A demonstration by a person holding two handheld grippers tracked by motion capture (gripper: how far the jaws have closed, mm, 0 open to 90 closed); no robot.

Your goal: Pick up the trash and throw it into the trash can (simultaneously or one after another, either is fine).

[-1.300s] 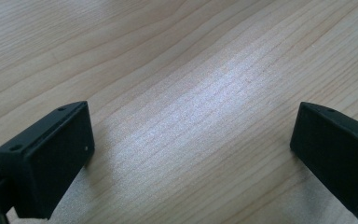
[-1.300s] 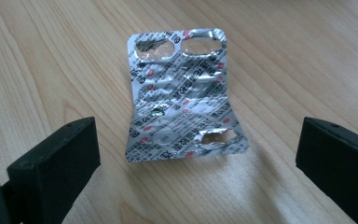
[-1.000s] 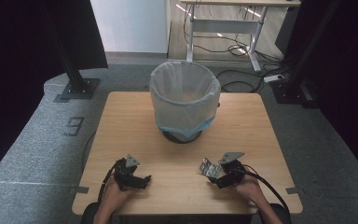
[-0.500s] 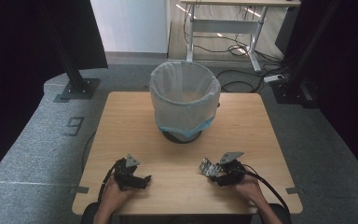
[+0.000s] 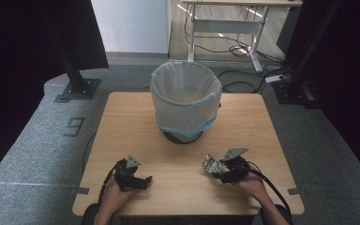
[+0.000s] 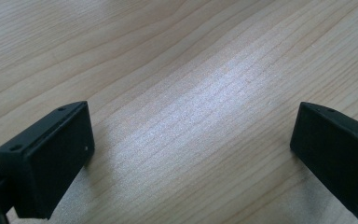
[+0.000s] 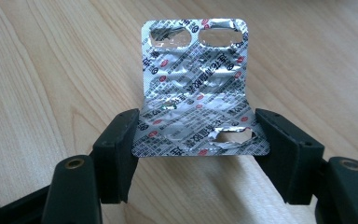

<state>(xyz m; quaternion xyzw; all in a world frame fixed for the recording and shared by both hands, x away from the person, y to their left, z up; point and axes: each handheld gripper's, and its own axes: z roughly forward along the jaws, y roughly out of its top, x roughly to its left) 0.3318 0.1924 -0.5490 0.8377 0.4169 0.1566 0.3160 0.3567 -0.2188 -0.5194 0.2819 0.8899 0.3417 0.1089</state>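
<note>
Two grippers sit low over the near edge of the wooden table [image 5: 122,122], one in each of the person's hands. On the left, the left gripper [image 5: 143,180] has its jaws spread wide apart with only bare wood grain between them, as the left gripper view shows. Further back, at the middle of the table, stands a round bin [image 5: 185,101] lined with a pale bag. On the right, the right gripper [image 7: 196,140] has just closed its jaws and is clamped on a silver blister pack [image 7: 196,88] by its two side edges. The foil sheet stands up from the jaws, bent, with several pockets torn open.
</note>
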